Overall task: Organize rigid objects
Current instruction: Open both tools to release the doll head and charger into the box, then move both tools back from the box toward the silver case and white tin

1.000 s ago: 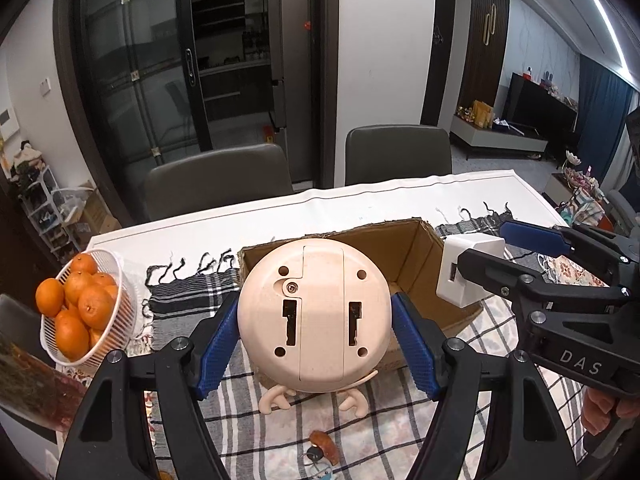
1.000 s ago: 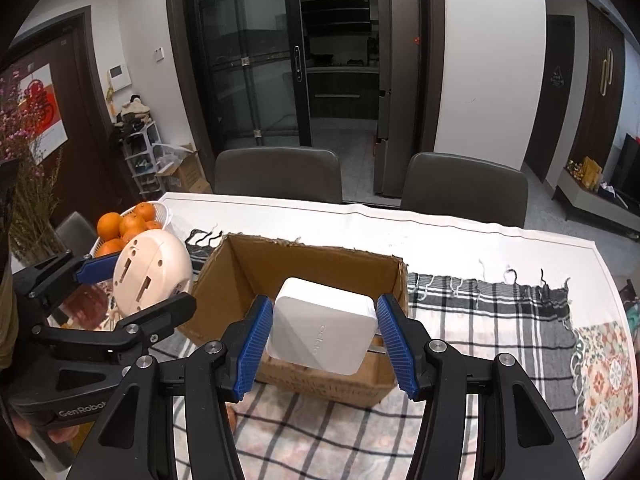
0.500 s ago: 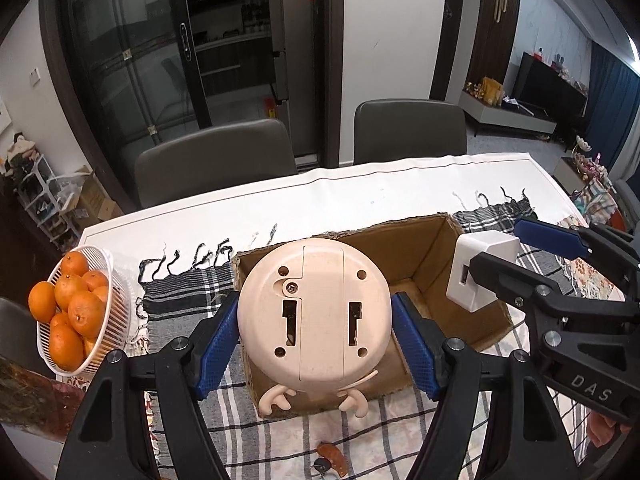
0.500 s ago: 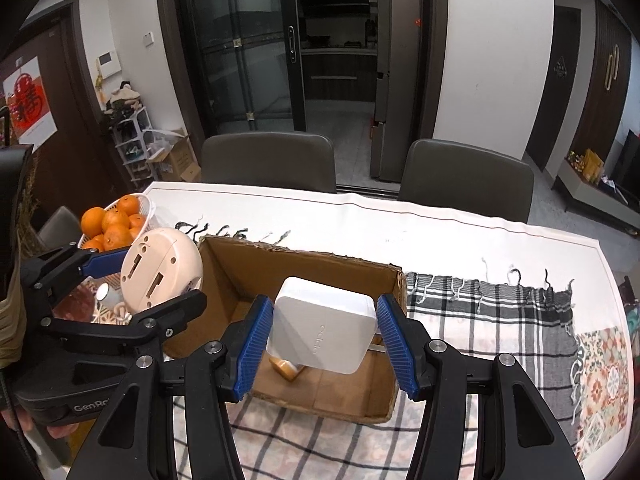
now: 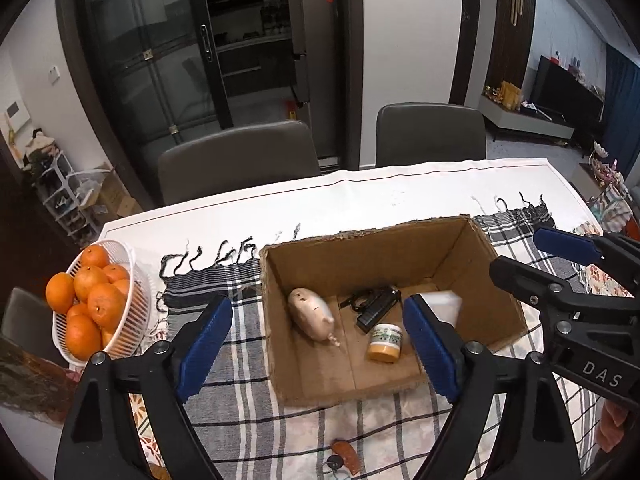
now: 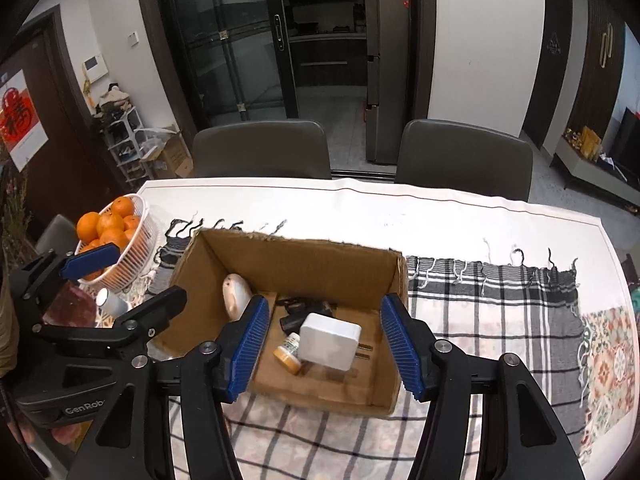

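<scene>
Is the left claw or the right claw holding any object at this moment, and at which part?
Nothing is held. The left claw and the right claw are both open and empty above the cardboard box.

Even indoor light, soft shadows, slight motion blur, dark fisheye-warped corners

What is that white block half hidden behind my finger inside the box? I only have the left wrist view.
Observer: A white plug adapter. It lies flat on the floor of the cardboard box, with its two prongs pointing toward the box's right wall.
Operator: Is the right gripper gripping it?
Observer: No. The right gripper is open, and its blue pads sit wide of the adapter's sides without touching it.
Operator: Is anything outside the box that I can't see?
Observer: Yes, a small white cylinder stands on the table beside the orange basket.
</scene>
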Motion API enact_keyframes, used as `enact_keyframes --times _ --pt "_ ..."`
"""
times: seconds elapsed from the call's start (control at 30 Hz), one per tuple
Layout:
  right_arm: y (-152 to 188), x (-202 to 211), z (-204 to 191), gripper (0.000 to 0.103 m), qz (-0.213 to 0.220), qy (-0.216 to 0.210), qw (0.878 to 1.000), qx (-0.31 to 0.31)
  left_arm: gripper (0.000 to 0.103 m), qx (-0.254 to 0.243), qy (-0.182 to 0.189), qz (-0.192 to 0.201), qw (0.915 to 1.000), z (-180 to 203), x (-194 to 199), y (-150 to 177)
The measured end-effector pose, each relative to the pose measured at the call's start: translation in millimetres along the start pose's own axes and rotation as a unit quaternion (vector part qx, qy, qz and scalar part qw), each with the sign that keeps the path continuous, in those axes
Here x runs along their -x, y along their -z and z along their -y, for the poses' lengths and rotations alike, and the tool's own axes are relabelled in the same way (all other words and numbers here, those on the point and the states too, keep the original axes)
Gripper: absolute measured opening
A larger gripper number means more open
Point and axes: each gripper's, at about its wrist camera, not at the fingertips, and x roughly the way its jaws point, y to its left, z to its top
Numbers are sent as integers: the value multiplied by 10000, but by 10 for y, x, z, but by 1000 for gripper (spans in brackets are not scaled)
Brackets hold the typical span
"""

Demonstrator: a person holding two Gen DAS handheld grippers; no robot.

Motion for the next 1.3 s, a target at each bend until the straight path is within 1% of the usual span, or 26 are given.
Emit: enact_keyframes --times 0.17,0.27,0.33,0.43,0.53,0.67,0.93,1.13,1.17,1.23,1.3 --pt "74 166 -75 59 110 -4 9999 7 87 17 -71 194 9998 -4 235 108" --pt "145 298 -97 59 201 48 9998 -16 87 67 -121 406 9991 -6 437 200" --pt "191 381 -115 59 262 55 9996 -12 88 65 -254 558 9981 9 587 273" --pt "278 521 -142 60 363 74 9993 -6 90 74 -254 701 9972 39 750 373" --pt "393 652 -180 59 432 90 9990 9 90 70 -212 768 9968 53 881 500" --pt "601 825 -228 59 553 128 9984 28 90 4 -292 944 9951 94 1033 687" --pt "978 996 -307 60 596 102 9982 -10 94 -304 -342 1199 9917 156 1280 1045" --pt "1213 1106 -375 68 638 157 9978 -64 95 -279 -189 1261 9914 130 1373 1298" --pt "1252 1127 -392 70 670 174 9976 -65 96 -262 -176 1286 9912 120 1392 1339" --pt "1327 1171 -421 72 742 271 9969 -59 100 -263 -181 1344 9904 109 1428 1415" --pt "1416 1216 -459 75 853 353 9957 -19 101 -323 -211 1407 9893 123 1447 1523"
